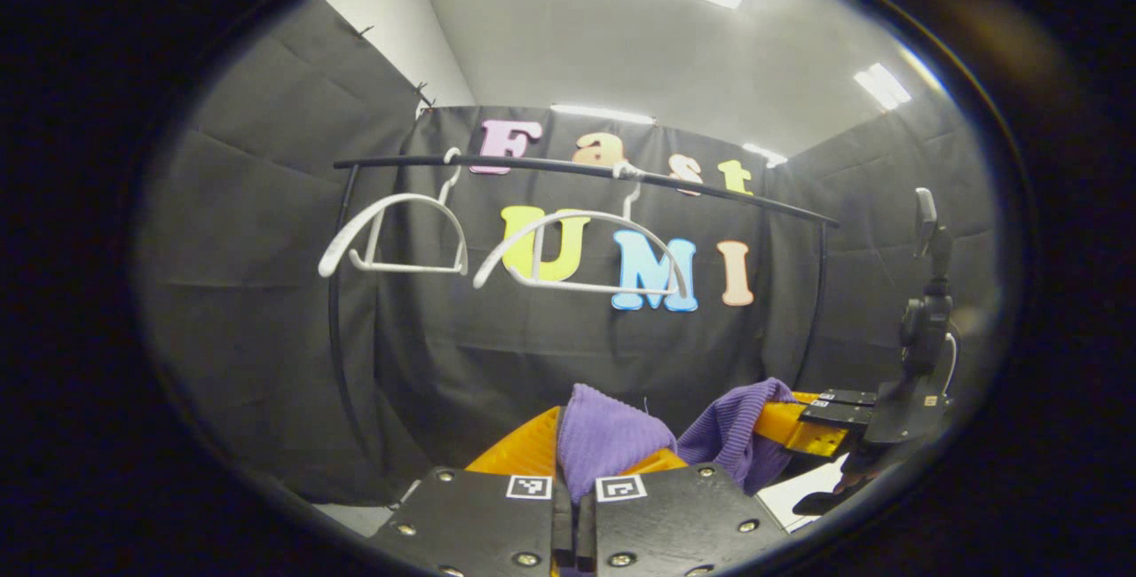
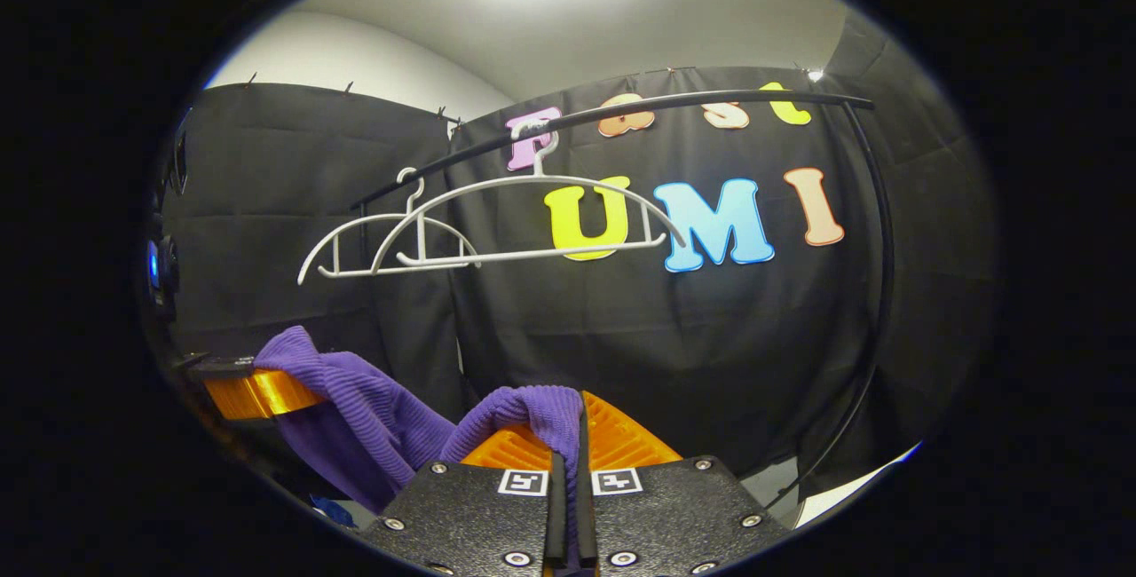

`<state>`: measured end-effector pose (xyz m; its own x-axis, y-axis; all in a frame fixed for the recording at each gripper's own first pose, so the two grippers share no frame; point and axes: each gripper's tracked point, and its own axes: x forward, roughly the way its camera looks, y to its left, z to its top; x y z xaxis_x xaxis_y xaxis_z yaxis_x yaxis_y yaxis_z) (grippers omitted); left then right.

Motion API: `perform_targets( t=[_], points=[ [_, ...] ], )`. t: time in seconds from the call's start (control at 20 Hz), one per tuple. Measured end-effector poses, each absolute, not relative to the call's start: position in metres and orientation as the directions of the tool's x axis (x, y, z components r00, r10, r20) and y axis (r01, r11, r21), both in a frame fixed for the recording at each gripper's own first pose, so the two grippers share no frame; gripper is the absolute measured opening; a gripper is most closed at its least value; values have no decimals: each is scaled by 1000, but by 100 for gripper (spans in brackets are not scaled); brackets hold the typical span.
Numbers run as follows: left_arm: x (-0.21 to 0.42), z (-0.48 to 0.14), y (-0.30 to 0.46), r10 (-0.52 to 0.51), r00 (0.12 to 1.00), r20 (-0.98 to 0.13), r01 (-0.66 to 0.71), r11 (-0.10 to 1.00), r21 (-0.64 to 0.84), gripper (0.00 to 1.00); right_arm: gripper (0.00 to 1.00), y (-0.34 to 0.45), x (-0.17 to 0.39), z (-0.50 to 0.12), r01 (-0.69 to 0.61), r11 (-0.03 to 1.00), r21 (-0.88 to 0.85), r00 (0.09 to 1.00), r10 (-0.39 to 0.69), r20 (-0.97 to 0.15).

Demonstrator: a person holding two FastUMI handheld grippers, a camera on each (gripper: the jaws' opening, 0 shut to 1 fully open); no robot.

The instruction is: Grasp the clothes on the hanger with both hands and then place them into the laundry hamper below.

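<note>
A purple knitted garment [image 1: 612, 439] is pinched between the orange fingers of my left gripper [image 1: 572, 462], which is shut on it. The same purple garment [image 2: 373, 408] stretches across to my right gripper [image 2: 572, 435], also shut on a fold of it. In the left gripper view the right gripper [image 1: 803, 430] holds the cloth's other end at the lower right. In the right gripper view the left gripper [image 2: 257, 391] shows at the lower left. Two bare white hangers [image 1: 399, 235] [image 1: 586, 253] hang on the black rail [image 1: 577, 170] above. The hamper is hidden.
The black garment rack [image 2: 874, 293] curves down on the right of the right gripper view. Black cloth walls close the booth on every side. A pale floor patch [image 2: 843, 493] shows at the lower right. Both white hangers [image 2: 497, 222] hang above the garment.
</note>
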<state>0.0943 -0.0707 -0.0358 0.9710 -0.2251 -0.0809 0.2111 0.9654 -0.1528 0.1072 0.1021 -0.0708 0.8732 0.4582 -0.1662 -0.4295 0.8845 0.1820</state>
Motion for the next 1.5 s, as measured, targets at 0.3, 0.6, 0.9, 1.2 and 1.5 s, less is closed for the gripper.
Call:
perform_targets(
  t=[0.3,0.6,0.9,1.2,1.5],
  points=[
    [75,-103,-86,-255,950,-180,218,955,-203,3,2,111,76,-125,-421,889,181,846,457,-275],
    [74,-176,-91,-243,921,-304,192,963,-188,3,4,106,63,-194,-399,906,142,815,421,-399],
    [65,-250,-95,-231,862,-452,177,971,-158,7,6,105,46,-264,-408,908,92,747,391,-538],
    [46,-331,-90,-180,775,-606,147,984,-103,3,11,99,23,-325,-415,909,34,666,329,-669],
    [15,-388,-76,-144,679,-720,139,988,-67,9,25,99,0,-361,-415,909,45,599,310,-738]
  ],
)
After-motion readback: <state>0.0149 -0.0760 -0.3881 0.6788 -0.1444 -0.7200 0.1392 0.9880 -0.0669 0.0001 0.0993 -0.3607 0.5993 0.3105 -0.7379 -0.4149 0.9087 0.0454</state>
